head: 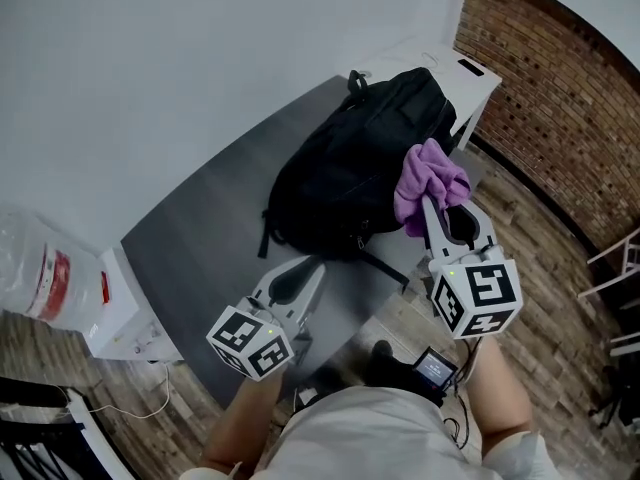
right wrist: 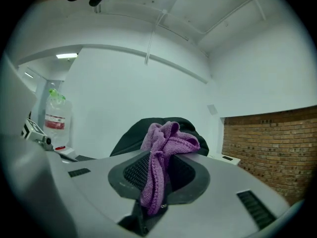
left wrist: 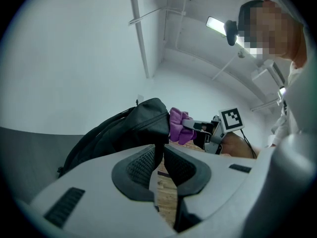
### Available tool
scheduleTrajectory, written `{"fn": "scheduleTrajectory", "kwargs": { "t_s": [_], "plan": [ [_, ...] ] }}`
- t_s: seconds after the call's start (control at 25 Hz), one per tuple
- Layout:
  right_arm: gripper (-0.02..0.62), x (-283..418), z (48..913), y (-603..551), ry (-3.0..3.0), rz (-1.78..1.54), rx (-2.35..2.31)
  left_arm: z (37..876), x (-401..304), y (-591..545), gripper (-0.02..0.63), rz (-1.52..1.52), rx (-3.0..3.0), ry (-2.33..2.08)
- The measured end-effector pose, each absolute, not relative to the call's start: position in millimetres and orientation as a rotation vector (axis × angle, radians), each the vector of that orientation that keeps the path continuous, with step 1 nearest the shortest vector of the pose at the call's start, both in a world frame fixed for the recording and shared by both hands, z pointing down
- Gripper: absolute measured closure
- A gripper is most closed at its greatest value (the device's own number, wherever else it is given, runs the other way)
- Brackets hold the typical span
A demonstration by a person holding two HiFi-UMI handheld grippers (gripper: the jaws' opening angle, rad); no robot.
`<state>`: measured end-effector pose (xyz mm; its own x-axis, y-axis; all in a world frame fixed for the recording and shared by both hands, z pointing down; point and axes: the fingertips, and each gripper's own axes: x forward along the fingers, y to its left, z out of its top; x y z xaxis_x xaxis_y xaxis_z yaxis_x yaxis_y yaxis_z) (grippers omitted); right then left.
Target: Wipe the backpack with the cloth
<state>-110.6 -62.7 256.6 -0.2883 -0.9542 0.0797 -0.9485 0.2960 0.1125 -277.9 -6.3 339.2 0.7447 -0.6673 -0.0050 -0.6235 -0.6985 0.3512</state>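
Now my right tongs (head: 438, 216) are clamped on the purple cloth (head: 428, 180), its bunched end right by the black backpack (head: 345, 168), which lies on the grey table (head: 195, 238). My left tongs (head: 303, 276) hang nearer me, all but closed and empty.

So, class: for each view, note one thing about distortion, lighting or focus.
Head view: fisheye distortion bends the red brick wall into a curve, and the black fabric backpack shows little surface detail. Left gripper view: a ceiling strip light glares white, and a dark vignette rings the frame. Right gripper view: the purple knitted cloth is sharp, and the corners are black.
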Motion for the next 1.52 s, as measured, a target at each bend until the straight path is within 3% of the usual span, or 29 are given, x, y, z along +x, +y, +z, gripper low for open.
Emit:
{"fn": "scheduleTrajectory", "kwargs": {
  "t_s": [0.28, 0.6, 1.0, 1.24, 1.52],
  "plan": [
    [0.517, -42.6, 275.9, -56.1, -2.341, 0.014, 1.845, 337.1, -256.0, -12.7, 0.549, -0.186, 2.582, -1.071],
    [0.517, -27.3, 257.3, -59.1, -2.418, -0.013, 1.839, 343.8, -247.3, -21.7, 0.549, -0.174, 2.549, -1.1],
    [0.518, -149.0, 204.5, -29.8, -2.598, -0.161, 1.782, 342.9, -284.5, -14.2, 0.549, -0.167, 2.62, -0.928],
    [0.518, -242.2, 228.4, -35.0, -2.648, -0.139, 1.616, 354.8, -307.7, -7.8, 0.549, -0.134, 2.634, -0.875],
    [0.517, -301.7, 255.3, -56.0, -2.656, -0.082, 1.491, 359.6, -334.5, -7.6, 0.549, -0.137, 2.616, -0.927]
  ]
}}
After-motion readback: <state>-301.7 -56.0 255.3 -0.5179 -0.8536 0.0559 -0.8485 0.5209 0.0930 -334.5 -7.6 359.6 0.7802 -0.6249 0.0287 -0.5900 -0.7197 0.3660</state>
